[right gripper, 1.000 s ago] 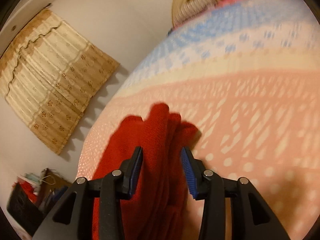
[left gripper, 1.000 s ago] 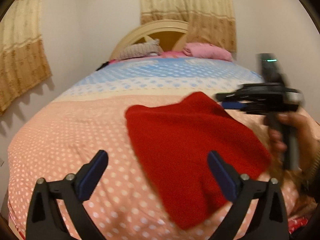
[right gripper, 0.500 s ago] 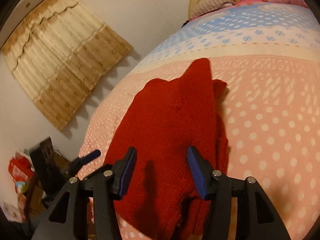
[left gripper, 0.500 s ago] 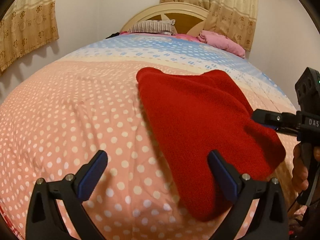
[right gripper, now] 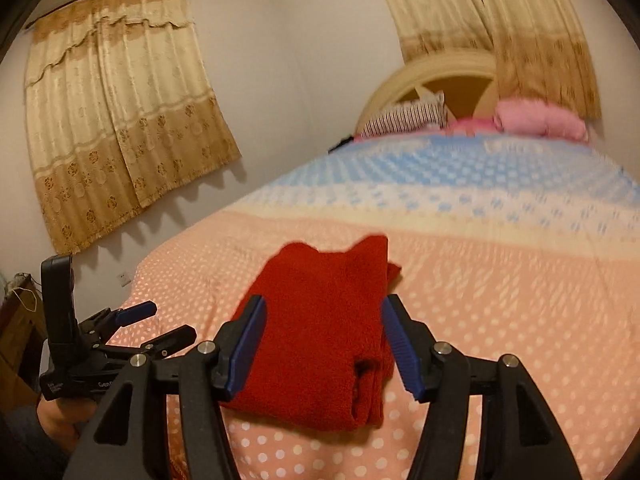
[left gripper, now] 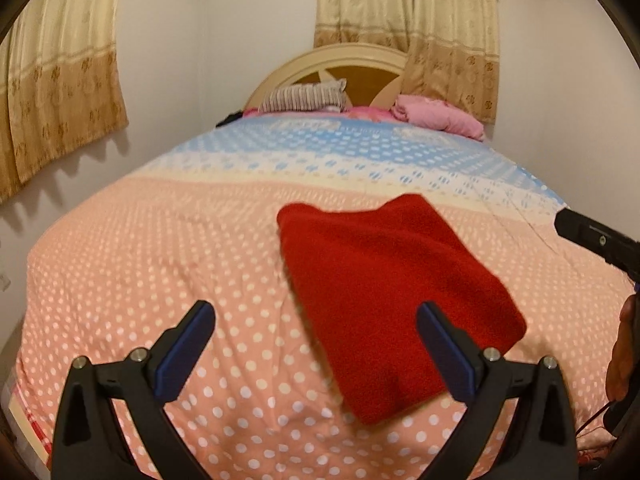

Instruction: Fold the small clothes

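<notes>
A folded red knit garment lies flat on the polka-dot bedspread; it also shows in the right wrist view, with layered edges on its right side. My left gripper is open and empty, held above the bed near the garment's near left edge. My right gripper is open and empty, held back from the garment's near end, not touching it. The left gripper also shows in the right wrist view at the far left, open.
Striped pillow and pink bedding lie at the headboard. Curtains hang on the left and back walls. Cluttered furniture stands left of the bed.
My right gripper let go of the red garment, opened and drew back. Both grippers pulled away toward the foot of the bed. The garment now lies folded on the bedspread.
</notes>
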